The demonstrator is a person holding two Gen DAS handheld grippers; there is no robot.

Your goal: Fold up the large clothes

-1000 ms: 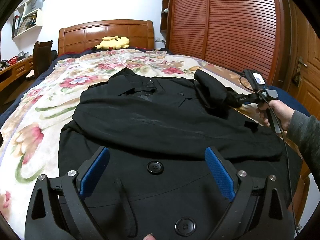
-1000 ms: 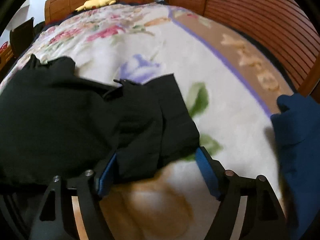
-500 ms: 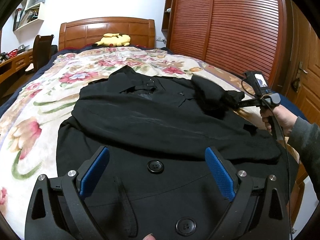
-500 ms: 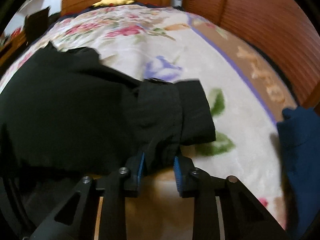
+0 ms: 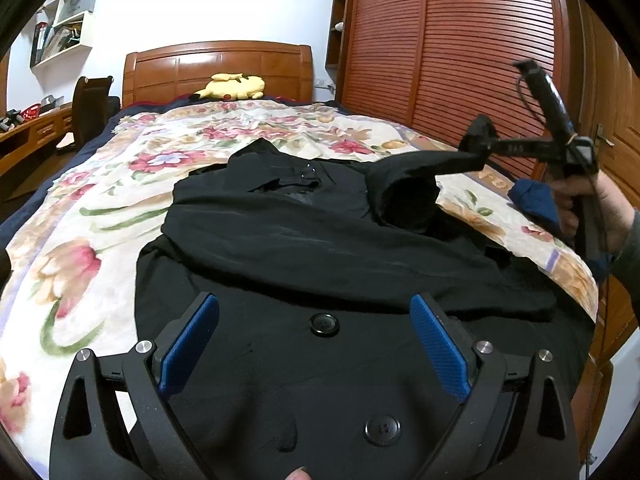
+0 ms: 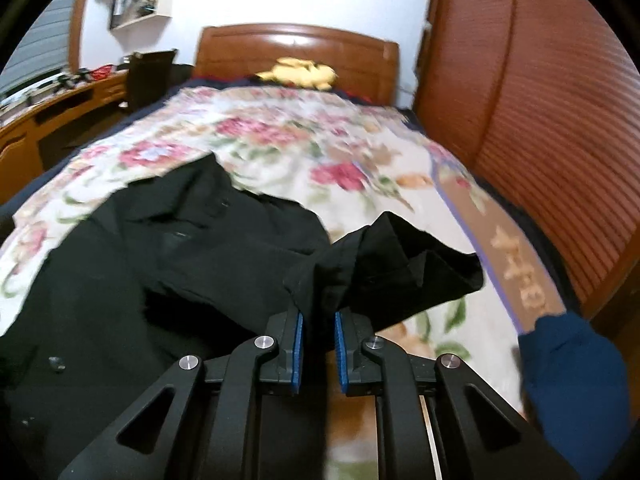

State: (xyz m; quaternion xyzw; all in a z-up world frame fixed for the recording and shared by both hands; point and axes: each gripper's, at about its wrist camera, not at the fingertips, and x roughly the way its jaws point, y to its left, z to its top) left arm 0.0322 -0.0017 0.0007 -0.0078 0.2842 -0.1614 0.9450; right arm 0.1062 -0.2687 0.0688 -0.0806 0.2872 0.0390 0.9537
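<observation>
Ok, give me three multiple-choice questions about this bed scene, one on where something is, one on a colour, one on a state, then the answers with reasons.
1. Where does the yellow plush toy lie?
A. by the headboard
B. on the black coat
C. on the floor

2. What colour are the gripper pads?
A. red
B. blue
C. green

3. What is the left gripper doing?
A. clamping a sleeve
B. pinching a button
C. open above the coat

Answers:
1 A: the yellow plush toy lies at the bed's far end, against the headboard.
2 B: the pads are blue.
3 C: the left gripper is spread wide over the black coat; the right gripper is closing on the sleeve.
</observation>
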